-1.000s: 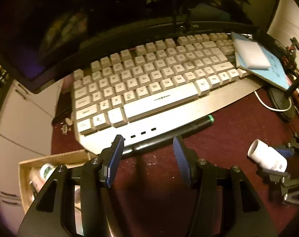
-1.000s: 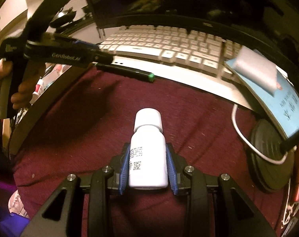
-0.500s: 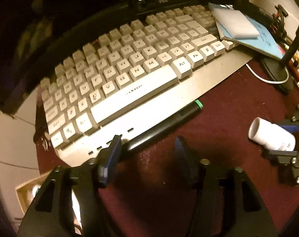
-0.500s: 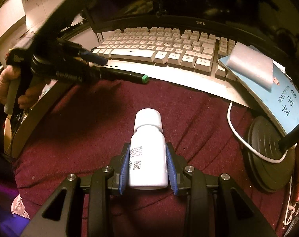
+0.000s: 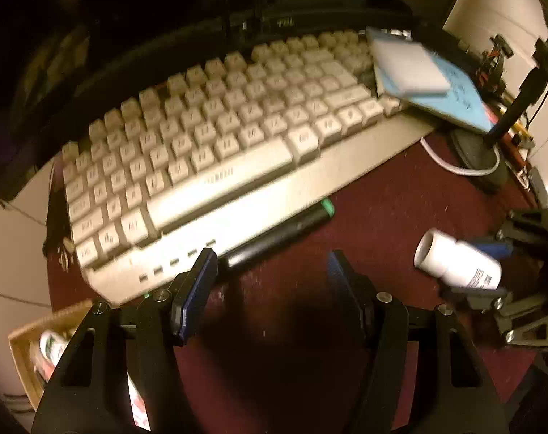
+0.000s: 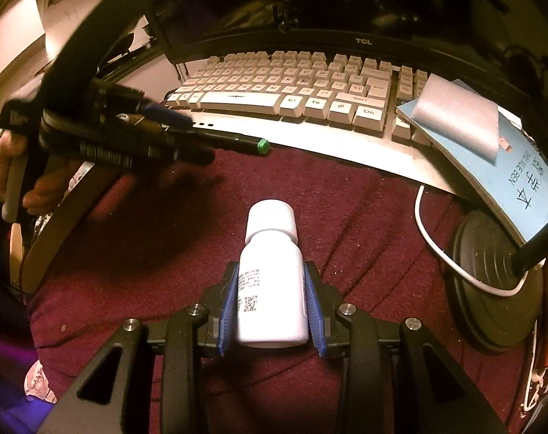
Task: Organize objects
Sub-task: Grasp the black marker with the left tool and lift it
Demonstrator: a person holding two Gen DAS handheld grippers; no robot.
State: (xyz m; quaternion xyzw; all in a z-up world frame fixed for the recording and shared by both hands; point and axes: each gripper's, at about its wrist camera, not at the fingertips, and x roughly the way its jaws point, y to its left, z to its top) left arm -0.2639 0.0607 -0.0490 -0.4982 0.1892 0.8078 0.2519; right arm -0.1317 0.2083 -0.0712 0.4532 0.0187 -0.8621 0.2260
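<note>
A black marker with a green end (image 5: 277,233) lies on the dark red cloth along the front edge of the white keyboard (image 5: 216,144); it also shows in the right wrist view (image 6: 234,141). My left gripper (image 5: 270,271) is open, its left finger beside the marker's near end. My right gripper (image 6: 270,289) is shut on a white pill bottle (image 6: 272,285), cap pointing away; the bottle shows in the left wrist view (image 5: 454,264) at the right.
A blue notebook (image 6: 505,155) with a white pad (image 6: 458,115) lies on the keyboard's right end. A black round stand base (image 6: 491,289) with a white cable (image 6: 440,249) sits at the right. A cardboard box (image 5: 38,343) with items is at the lower left. A monitor stands behind the keyboard.
My left gripper has moved closer to the marker and keyboard and shifted right along it, still open. The right gripper holds the bottle as before.
</note>
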